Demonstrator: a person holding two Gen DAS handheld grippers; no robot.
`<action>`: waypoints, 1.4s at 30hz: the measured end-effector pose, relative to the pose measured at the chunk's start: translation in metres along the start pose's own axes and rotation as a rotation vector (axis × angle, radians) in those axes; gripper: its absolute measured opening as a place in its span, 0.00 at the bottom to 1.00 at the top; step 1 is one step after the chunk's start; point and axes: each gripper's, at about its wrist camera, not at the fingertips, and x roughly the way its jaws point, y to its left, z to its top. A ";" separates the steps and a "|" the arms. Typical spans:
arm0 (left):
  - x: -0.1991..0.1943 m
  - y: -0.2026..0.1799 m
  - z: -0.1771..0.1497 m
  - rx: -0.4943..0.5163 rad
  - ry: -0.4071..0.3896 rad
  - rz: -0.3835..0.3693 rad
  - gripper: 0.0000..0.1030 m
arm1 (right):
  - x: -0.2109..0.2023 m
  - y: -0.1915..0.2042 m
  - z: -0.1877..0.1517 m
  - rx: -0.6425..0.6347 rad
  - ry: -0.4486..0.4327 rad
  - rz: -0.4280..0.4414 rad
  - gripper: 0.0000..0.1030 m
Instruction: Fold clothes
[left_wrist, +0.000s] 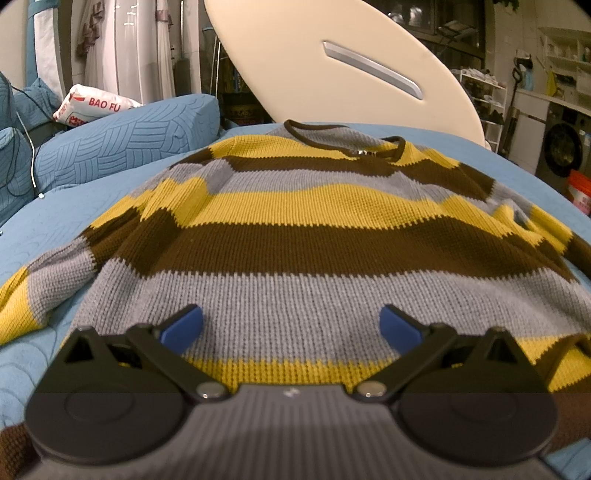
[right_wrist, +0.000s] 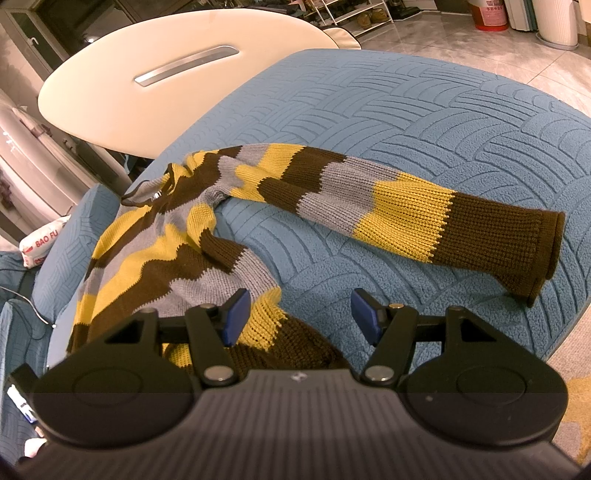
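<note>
A knit sweater (left_wrist: 295, 236) with yellow, brown and grey stripes lies spread on a blue quilted cover (left_wrist: 74, 229), collar at the far end. My left gripper (left_wrist: 291, 325) is open and empty, just above the sweater's grey band near the hem. In the right wrist view the sweater (right_wrist: 155, 258) lies at the left, with one sleeve (right_wrist: 406, 210) stretched out to the right over the cover (right_wrist: 406, 122). My right gripper (right_wrist: 300, 317) is open and empty over the sweater's bottom right corner, its left pad by the yellow band.
A cream oval board (left_wrist: 332, 62) with a metal handle stands past the collar. A blue pillow (left_wrist: 122, 144) and a white bag (left_wrist: 88, 105) lie at the far left. Shelves and a washing machine (left_wrist: 561, 147) stand at the right. Tiled floor (right_wrist: 480, 55) lies beyond the cover.
</note>
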 end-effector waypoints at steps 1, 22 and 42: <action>0.000 0.000 0.000 0.002 0.000 0.000 1.00 | 0.000 0.000 0.000 -0.001 0.000 0.000 0.62; -0.042 0.006 -0.005 0.128 0.343 -0.142 1.00 | -0.003 -0.002 0.000 0.015 -0.001 -0.011 0.62; -0.056 0.007 -0.012 0.191 0.413 -0.184 1.00 | 0.003 -0.003 0.000 0.021 0.066 -0.026 0.62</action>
